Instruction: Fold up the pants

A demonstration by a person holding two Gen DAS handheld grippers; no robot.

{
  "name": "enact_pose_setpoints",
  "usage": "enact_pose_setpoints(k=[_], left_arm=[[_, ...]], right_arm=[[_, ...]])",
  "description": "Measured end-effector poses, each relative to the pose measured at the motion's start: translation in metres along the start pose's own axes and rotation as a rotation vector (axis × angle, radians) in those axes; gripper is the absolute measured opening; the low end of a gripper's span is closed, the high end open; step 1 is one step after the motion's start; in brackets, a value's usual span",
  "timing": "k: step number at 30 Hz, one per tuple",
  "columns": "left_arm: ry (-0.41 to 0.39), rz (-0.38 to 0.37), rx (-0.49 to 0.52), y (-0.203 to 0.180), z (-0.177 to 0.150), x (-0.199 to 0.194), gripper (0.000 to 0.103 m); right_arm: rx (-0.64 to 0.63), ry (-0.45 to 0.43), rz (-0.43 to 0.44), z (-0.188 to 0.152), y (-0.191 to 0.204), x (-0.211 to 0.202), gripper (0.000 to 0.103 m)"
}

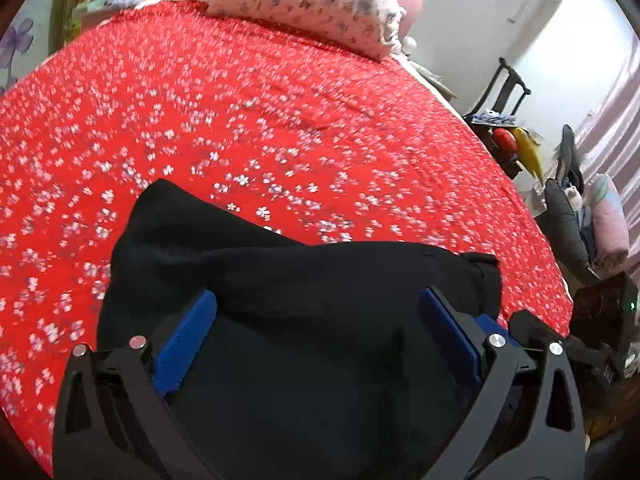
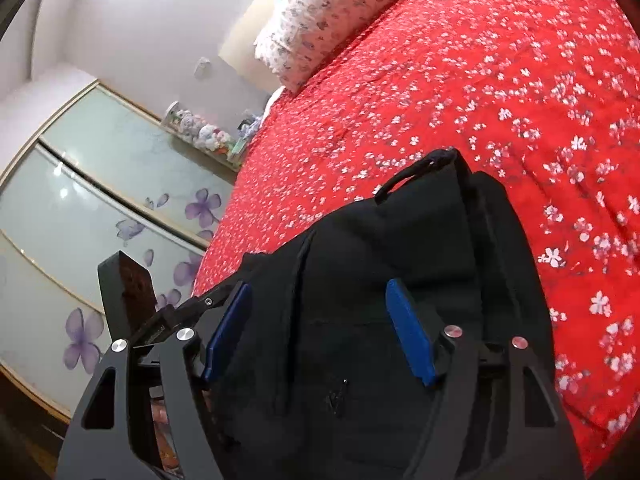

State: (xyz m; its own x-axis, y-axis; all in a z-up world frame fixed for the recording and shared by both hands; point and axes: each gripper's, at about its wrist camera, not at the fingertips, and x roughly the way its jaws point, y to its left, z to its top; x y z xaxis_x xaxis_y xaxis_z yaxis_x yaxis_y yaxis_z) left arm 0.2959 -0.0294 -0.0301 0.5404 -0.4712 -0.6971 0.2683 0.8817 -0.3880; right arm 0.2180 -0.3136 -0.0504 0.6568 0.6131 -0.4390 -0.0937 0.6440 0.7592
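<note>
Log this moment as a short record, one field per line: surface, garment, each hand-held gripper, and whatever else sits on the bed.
surface: bed with red floral bedspread
garment: black pants, bunched in a thick stack on the bedspread, near edge
left hand-held gripper: jaws open, blue pads either side of the pants
right hand-held gripper: jaws open over the pants
other item: floral pillow at the far end of the bed
fold state: layered, whether it is finished is unclear

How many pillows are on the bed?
1: a floral pillow at the far end of the red bedspread, beyond the black pants. More could sit out of view.
</note>
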Motion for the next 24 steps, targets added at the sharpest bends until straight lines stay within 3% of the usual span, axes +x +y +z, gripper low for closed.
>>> enact_pose_setpoints(k=[3, 5, 8, 10, 13, 16, 18, 21, 24], left_arm=[[-0.034, -0.077, 0.018, -0.003, -0.010, -0.040, 0.101], [-0.063, -0.114, 0.056, -0.008, -0.025, -0.070, 0.101], [-0.088, -0.071, 0.153, -0.020, -0.056, -0.093, 0.101], [-0.090, -0.050, 0.199, -0.029, -0.078, -0.095, 0.101], [-0.063, -0.079, 0.175, -0.030, -0.091, -0.084, 0.101], [0.002, -0.079, 0.088, -0.017, -0.098, -0.061, 0.101], [0.017, -0.060, 0.081, -0.015, -0.102, -0.051, 0.101], [0.008, 0.018, 0.113, -0.026, -0.108, -0.043, 0.101], [0.002, 0.046, 0.152, -0.033, -0.111, -0.047, 0.101]], right_arm=[[-0.067, -0.047, 0.059, 0.004, 0.019, -0.029, 0.075], [-0.138, -0.096, 0.070, -0.003, 0.037, -0.052, 0.084], [-0.285, -0.093, 0.024, -0.030, 0.062, -0.067, 0.085], [-0.340, -0.080, -0.020, -0.045, 0.067, -0.066, 0.085], [-0.337, -0.037, -0.020, -0.062, 0.064, -0.057, 0.085], [-0.314, 0.004, -0.153, -0.069, 0.054, -0.044, 0.084], [-0.293, 0.018, -0.152, -0.072, 0.042, -0.038, 0.081], [-0.333, 0.013, -0.177, -0.074, 0.043, -0.036, 0.080], [-0.394, -0.007, -0.173, -0.077, 0.046, -0.036, 0.080]])
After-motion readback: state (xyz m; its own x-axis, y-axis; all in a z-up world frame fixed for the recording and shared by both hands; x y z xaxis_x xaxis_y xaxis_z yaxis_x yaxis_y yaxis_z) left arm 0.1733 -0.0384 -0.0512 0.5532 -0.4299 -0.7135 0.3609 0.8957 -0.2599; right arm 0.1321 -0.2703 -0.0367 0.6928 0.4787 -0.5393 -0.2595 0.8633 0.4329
